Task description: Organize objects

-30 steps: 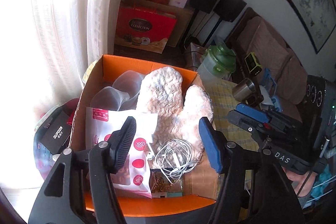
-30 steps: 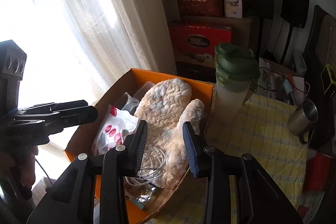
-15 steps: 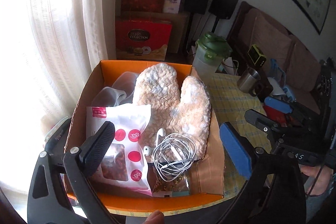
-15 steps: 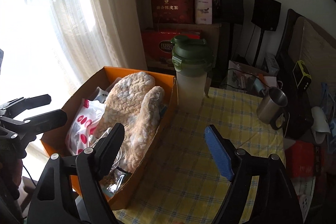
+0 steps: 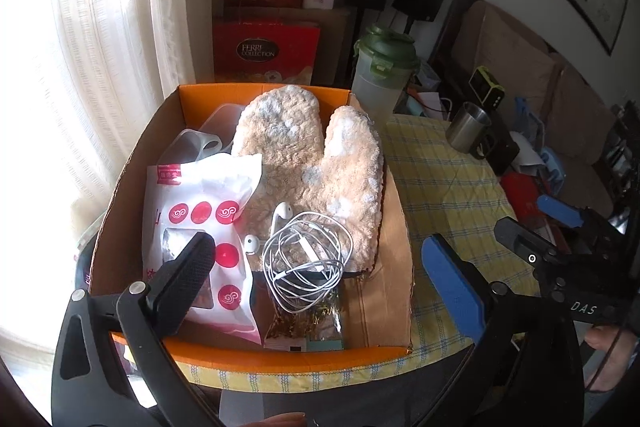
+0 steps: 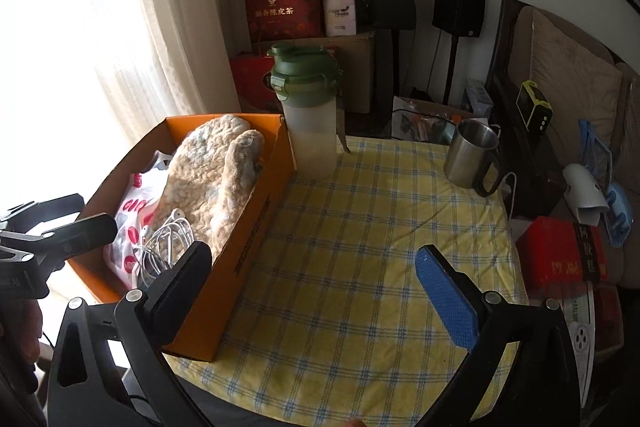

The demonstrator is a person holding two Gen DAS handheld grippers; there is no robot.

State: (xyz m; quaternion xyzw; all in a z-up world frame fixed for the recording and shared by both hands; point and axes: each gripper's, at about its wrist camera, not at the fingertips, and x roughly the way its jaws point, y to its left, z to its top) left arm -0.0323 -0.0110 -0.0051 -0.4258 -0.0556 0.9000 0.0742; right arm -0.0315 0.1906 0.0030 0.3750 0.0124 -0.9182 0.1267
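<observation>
Left wrist view: my left tongs [image 5: 316,263] stand wide with nothing between the pads; the jaws have just been opening. Below them sits the orange box [image 5: 136,187] on the yellow checked cloth [image 5: 444,183]. The mitt [image 5: 316,163], fluffy beige with pale grey patches, lies flat in the box, its long axis running from the near side to the far wall, fingertip end pointing away from me and thumb on the right. A coiled white earphone cable [image 5: 306,259] rests on the mitt's cuff end, both buds toward the left. A white snack bag [image 5: 204,223] with red discs lies left of the mitt, long axis also near to far. A clear bottle [image 5: 380,83] with a green lid stands upright just beyond the box's far right corner. A steel mug [image 5: 468,127] stands further right.

Right wrist view: my right tongs [image 6: 314,281] are equally wide and hold nothing, having just been opening. They hang over bare cloth [image 6: 360,227], right of the box [image 6: 256,227]. The mitt [image 6: 212,179] points toward the far wall. The bottle [image 6: 310,123] touches the box's far corner; the mug [image 6: 472,155] stands apart, handle toward me. My left tongs [image 6: 52,235] show at the left edge.
</observation>
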